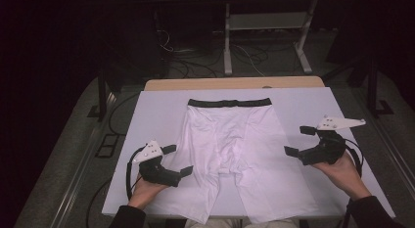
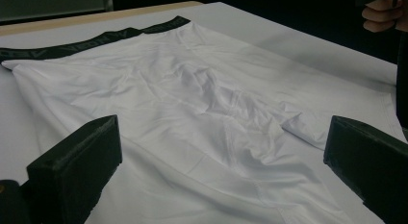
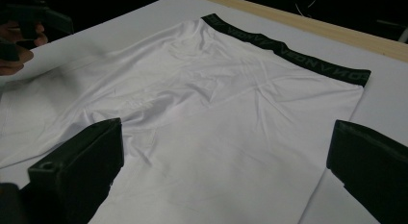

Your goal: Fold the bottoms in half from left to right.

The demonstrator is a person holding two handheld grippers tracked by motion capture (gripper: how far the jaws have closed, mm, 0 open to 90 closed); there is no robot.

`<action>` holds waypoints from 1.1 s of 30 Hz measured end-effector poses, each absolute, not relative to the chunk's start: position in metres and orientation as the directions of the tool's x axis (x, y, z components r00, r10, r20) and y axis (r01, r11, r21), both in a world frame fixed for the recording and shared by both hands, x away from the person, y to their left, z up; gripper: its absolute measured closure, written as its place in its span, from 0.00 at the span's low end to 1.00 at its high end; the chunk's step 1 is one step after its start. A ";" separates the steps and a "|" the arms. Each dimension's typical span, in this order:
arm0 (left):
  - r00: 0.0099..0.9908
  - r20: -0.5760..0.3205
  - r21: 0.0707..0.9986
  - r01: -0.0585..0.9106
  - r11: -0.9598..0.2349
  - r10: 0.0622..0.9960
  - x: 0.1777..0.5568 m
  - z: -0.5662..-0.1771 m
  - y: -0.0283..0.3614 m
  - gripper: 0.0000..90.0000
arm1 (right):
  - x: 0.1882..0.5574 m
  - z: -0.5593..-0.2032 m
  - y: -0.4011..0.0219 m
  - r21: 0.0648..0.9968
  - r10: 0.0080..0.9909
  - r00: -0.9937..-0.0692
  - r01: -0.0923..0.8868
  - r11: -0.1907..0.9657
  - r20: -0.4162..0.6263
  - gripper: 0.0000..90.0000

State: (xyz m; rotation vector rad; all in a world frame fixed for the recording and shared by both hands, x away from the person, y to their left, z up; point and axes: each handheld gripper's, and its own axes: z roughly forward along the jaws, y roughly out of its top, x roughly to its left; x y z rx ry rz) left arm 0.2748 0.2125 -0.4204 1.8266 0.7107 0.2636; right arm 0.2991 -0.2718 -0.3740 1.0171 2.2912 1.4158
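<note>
White shorts (image 1: 235,149), black waistband (image 1: 230,102) toward the far edge, laid flat mid-board, legs reaching the near edge. Left gripper (image 1: 177,160) at the left leg's outer hem, jaws spread, holding nothing; right gripper (image 1: 299,141) beside the right leg, likewise released. Beneath: white board (image 1: 156,115) on a wooden table (image 1: 205,84) (far strip showing). Beyond: dark room, floor cables (image 1: 191,66), a white stand (image 1: 266,22).

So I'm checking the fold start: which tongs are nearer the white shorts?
Left. The left tongs overlap the white shorts at their left edge; the right tongs hover just off the right edge.
</note>
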 end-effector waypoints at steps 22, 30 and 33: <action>0.791 -0.170 0.918 0.344 -0.198 0.588 0.275 -0.420 0.213 0.00 | 0.325 -0.368 -0.265 0.864 0.667 -0.735 0.409 0.293 0.122 0.00; 0.792 -0.171 0.919 0.343 -0.196 0.586 0.275 -0.420 0.214 0.00 | 0.337 -0.372 -0.259 0.859 0.663 -0.738 0.413 0.301 0.123 0.00; 0.792 -0.172 0.919 0.344 -0.195 0.586 0.275 -0.420 0.214 0.00 | 0.341 -0.373 -0.256 0.858 0.659 -0.741 0.416 0.303 0.126 0.00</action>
